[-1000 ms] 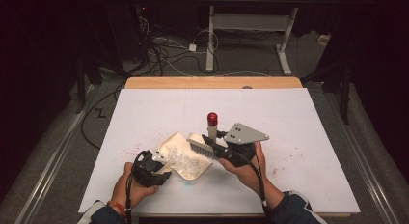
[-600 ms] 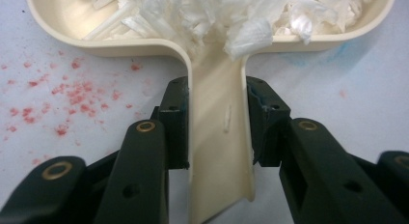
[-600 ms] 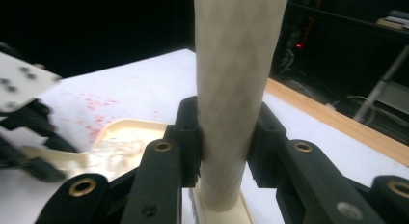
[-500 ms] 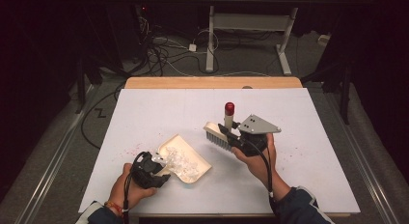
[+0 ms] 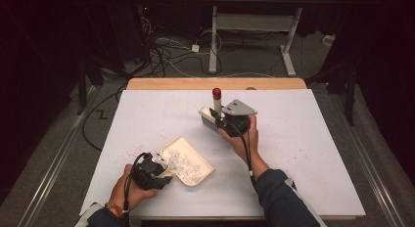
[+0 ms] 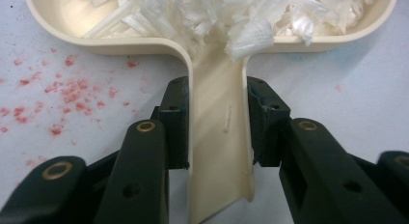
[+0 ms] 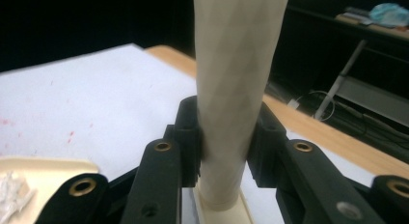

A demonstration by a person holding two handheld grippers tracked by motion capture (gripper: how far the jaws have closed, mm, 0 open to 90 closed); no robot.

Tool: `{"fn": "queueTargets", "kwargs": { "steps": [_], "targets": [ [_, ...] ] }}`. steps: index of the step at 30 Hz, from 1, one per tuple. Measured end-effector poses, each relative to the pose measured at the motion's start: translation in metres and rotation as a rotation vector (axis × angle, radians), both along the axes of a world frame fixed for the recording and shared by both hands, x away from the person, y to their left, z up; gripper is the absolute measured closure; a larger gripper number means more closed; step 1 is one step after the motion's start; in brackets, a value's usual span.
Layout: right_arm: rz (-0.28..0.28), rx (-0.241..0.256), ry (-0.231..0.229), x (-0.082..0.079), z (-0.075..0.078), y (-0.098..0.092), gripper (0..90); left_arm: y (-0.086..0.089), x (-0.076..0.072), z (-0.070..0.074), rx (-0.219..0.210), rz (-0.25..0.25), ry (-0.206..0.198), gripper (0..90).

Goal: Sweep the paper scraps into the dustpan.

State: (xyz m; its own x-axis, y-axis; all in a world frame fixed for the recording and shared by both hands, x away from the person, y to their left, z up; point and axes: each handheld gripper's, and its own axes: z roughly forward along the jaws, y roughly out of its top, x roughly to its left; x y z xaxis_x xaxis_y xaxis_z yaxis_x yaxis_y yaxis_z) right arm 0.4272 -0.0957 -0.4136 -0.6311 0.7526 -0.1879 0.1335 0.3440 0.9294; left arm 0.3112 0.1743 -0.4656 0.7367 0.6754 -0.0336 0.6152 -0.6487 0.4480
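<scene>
dustpan handle clamped by left hand-held gripper; right grips brush.

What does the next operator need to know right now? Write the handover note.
Left gripper: shut on the dustpan handle, dustpan resting on the white table.
Right gripper: shut on the brush handle, brush held up, apart from the pan, red handle tip up.
Done: white shreds sit in the pan.
Left: faint red specks remain on the table beside the pan; probably empty the pan next and set the brush down.
</scene>
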Motion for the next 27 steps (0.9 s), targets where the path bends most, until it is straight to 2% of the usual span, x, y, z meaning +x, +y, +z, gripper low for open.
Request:
{"fn": "queueTargets", "kwargs": {
  "steps": [1,4,6,8,9,10,13,14,16,18,22,25,27],
  "targets": [
    [0.042,-0.017,0.002,-0.001,-0.003,0.011,71.1,0.0,0.0,0.001,0.011,-0.004,0.004,63.3],
    [0.109,-0.071,0.002,-0.011,-0.003,0.022,71.0,0.0,0.0,0.002,0.01,-0.002,0.003,63.2],
    [0.155,-0.086,0.008,-0.02,-0.003,0.026,71.0,0.001,0.001,0.004,0.013,0.006,0.005,63.2],
    [0.197,-0.088,0.013,-0.03,-0.003,0.027,71.0,0.002,0.001,0.004,0.014,0.007,0.003,63.2],
    [0.197,-0.088,0.013,-0.03,-0.003,0.027,71.0,0.002,0.002,0.004,0.016,0.007,0.007,63.2],
    [0.225,-0.093,0.024,-0.038,-0.001,0.027,71.0,0.001,0.002,0.004,0.017,0.009,0.006,63.2],
    [0.247,-0.093,0.041,-0.047,0.0,0.026,70.9,0.001,0.002,0.005,0.017,0.011,0.01,63.3],
    [0.272,-0.076,0.06,-0.058,0.001,0.024,71.0,0.0,0.002,0.005,0.019,0.014,0.01,63.2],
    [0.299,-0.08,0.062,-0.067,0.002,0.024,71.1,0.0,0.002,0.004,0.02,0.014,0.012,63.3],
    [0.332,-0.06,0.072,-0.078,0.007,0.023,71.1,0.0,0.003,0.004,0.024,0.012,0.011,63.3],
    [0.35,-0.042,0.043,-0.089,0.015,0.018,71.1,0.0,0.002,0.003,0.022,0.014,0.013,63.2],
    [0.343,0.0,0.033,-0.093,0.024,0.006,71.1,0.001,0.001,0.003,0.028,0.008,0.016,63.2],
    [0.333,0.005,0.033,-0.094,0.026,0.002,71.1,0.001,0.001,0.003,0.021,0.013,0.016,63.3]
  ]
}}
